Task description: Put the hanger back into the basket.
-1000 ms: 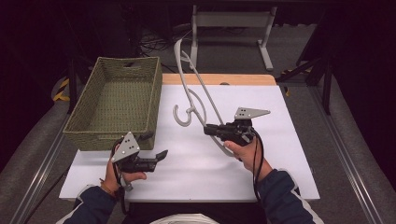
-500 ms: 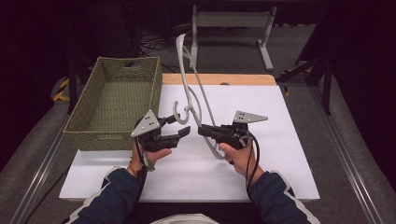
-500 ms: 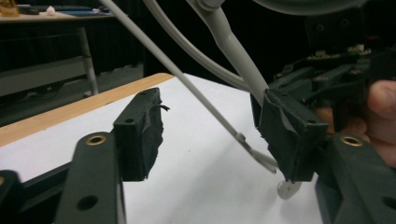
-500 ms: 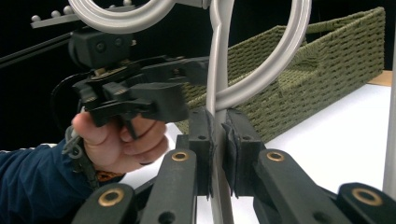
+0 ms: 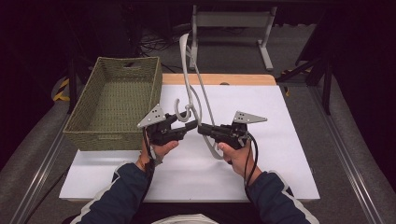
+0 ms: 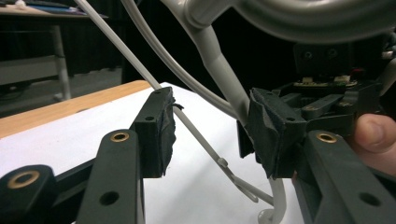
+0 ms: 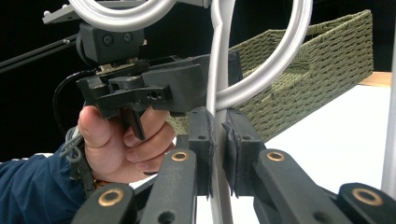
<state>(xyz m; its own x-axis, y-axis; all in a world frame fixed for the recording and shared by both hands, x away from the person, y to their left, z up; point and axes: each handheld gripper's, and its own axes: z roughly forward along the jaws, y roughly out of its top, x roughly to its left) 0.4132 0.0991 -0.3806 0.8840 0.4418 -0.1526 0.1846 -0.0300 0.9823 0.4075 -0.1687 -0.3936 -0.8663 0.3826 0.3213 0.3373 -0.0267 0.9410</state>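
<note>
Two tongs meet over the middle of the white bench (image 5: 280,154), and between them stands a pale grey hanger (image 5: 187,70), lifted so its long limbs rise toward the far edge while its hook (image 5: 180,109) curls just above the left tongs (image 5: 192,125); the job in hand looks like a handover or a shared carry, probably toward the basket (image 5: 81,123) at the left.

To do it well, I judge the left tongs should close squarely on the thick stem before the right tongs (image 5: 201,129) let go; the stem is smooth and round, so it may twist or slip if pinched off-centre; a grip near the neck, below the hook, should stop the long limbs swinging.

Left tongs (image 6: 210,135): wide open; the stem (image 6: 224,88) passes through the gap and lies against the right-hand pad (image 6: 268,133), while the other pad (image 6: 161,133) stands clear of it; nothing is gripped yet.

Right tongs (image 7: 218,154): nearly closed, clamped on the hanger's thin upright bar (image 7: 219,60), pads pressed to either side; this pair carries the weight; the person's left hand (image 7: 121,144) and its tool sit close beyond, with the basket behind.
</note>
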